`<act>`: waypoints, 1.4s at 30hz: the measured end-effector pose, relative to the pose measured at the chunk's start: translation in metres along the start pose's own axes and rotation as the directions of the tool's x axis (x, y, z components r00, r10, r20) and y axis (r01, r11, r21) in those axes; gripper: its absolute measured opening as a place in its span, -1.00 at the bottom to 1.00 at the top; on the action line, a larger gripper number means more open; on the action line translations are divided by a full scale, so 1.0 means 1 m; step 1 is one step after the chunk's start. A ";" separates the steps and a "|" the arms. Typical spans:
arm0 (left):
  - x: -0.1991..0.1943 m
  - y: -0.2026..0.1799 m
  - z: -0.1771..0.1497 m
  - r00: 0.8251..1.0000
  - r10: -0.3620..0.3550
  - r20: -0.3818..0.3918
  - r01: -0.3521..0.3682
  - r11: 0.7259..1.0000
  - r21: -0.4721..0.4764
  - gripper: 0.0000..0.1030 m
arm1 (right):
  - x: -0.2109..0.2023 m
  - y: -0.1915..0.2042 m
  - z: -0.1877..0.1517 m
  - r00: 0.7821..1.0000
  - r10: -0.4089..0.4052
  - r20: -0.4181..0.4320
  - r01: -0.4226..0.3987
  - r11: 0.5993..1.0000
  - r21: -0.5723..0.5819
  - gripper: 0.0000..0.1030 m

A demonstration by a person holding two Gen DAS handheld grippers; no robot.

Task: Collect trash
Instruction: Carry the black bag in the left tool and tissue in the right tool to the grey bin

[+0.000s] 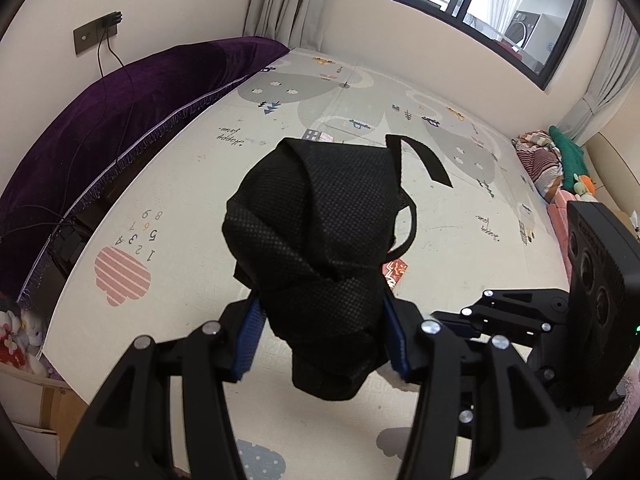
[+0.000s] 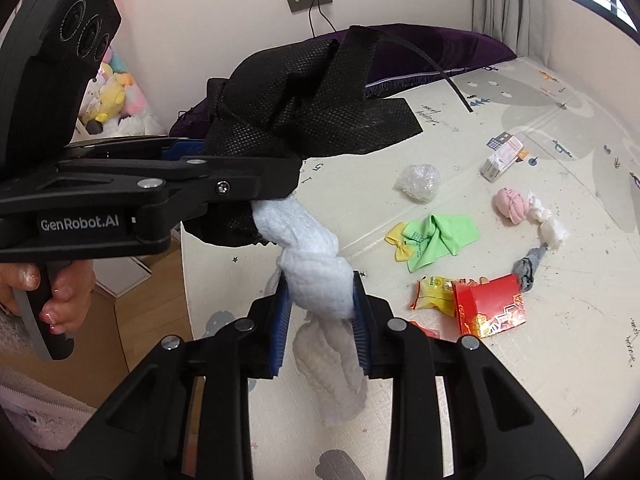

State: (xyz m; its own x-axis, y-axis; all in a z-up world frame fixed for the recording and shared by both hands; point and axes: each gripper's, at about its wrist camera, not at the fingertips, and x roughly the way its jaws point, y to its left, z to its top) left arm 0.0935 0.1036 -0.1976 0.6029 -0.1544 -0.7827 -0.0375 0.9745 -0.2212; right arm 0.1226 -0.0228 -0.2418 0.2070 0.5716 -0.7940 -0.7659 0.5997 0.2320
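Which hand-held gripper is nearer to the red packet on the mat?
The right. The right hand-held gripper, shut on a white cloth, is just beside the red packet. The left hand-held gripper, holding the black bag, is farther.

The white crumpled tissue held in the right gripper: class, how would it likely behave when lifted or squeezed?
The white tissue probably stays floppy: its tail droops below the right gripper. It likely weighs little, since it is thin crumpled paper. It should squash easily, as it already narrows between the blue pads, and could tear if tugged.
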 end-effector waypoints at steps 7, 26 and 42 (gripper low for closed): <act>-0.051 -0.040 0.013 0.994 -0.097 0.046 0.092 0.990 0.107 0.02 | -0.073 0.008 -0.001 0.989 -0.132 0.065 0.129 0.990 0.049 -0.50; -0.096 -0.188 0.022 0.947 -0.308 0.086 0.257 0.894 0.368 0.06 | -0.241 -0.030 -0.082 0.895 -0.400 0.200 0.329 0.892 0.311 -0.86; -0.097 -0.508 -0.062 0.811 -0.569 -0.137 0.522 0.598 0.608 0.08 | -0.491 -0.113 -0.351 0.667 -0.742 0.066 0.503 0.513 0.695 -0.87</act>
State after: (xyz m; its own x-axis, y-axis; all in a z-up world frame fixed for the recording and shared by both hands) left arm 0.0050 -0.3862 -0.0454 0.4009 -0.7018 -0.5888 0.7771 0.6009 -0.1872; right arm -0.1062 -0.5679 -0.0754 0.7466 -0.0271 -0.6647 0.1342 0.9847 0.1107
